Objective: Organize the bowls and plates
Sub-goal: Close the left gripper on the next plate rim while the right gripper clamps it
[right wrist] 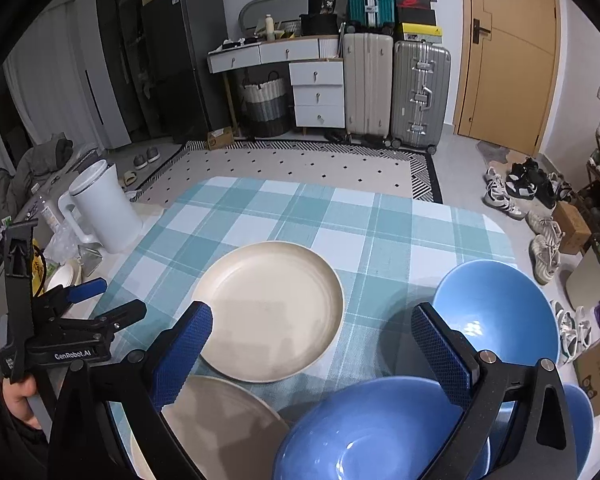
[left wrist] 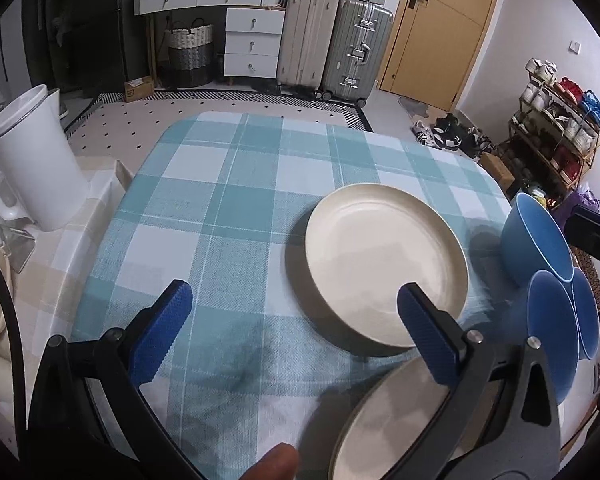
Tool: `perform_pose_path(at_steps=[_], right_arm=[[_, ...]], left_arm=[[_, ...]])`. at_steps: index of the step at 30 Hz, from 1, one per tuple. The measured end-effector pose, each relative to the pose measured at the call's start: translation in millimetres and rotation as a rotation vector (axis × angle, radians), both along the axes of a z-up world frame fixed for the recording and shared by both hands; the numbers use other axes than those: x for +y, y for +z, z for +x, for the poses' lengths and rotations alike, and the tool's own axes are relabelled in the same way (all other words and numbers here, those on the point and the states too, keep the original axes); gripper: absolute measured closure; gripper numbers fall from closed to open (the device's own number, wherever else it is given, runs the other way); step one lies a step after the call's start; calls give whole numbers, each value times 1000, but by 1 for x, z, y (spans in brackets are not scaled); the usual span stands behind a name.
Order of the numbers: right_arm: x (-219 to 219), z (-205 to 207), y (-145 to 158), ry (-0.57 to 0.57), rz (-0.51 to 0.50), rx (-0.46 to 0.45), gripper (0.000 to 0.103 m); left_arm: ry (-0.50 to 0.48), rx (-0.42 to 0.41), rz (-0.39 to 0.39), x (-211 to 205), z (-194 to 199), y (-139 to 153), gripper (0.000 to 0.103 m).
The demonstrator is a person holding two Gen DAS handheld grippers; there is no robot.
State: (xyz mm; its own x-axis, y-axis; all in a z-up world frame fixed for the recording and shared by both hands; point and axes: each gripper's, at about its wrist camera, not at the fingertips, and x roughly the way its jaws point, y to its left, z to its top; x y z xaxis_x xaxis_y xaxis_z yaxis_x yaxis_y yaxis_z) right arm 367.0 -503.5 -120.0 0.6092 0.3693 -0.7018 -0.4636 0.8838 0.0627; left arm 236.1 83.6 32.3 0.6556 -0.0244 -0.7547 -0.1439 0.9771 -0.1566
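Two cream plates and three blue bowls are seen on the checked tablecloth. The right gripper is held open above them, nothing between its fingers. The left gripper is seen at the left edge.

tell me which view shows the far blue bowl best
The right wrist view: the round blue far bowl sits upright on the checked tablecloth, its whole glossy interior visible, with only its near edge hidden. The left wrist view catches it squeezed at the right edge, distorted and partly overlapped by a nearer bowl.

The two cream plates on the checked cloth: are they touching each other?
Apart. The right wrist view shows a strip of checked cloth between the far cream plate and the near cream plate.
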Motion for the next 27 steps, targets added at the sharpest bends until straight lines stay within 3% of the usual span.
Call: perform_pose_path(at_steps=[10,27], right_arm=[[12,31,-22,17,-44,71,2],[36,69,-63,88,-147,196,2]], left_arm=[[-3,66,22,-3,28,-16,1],[-3,152,-21,1,61,-45,4]])
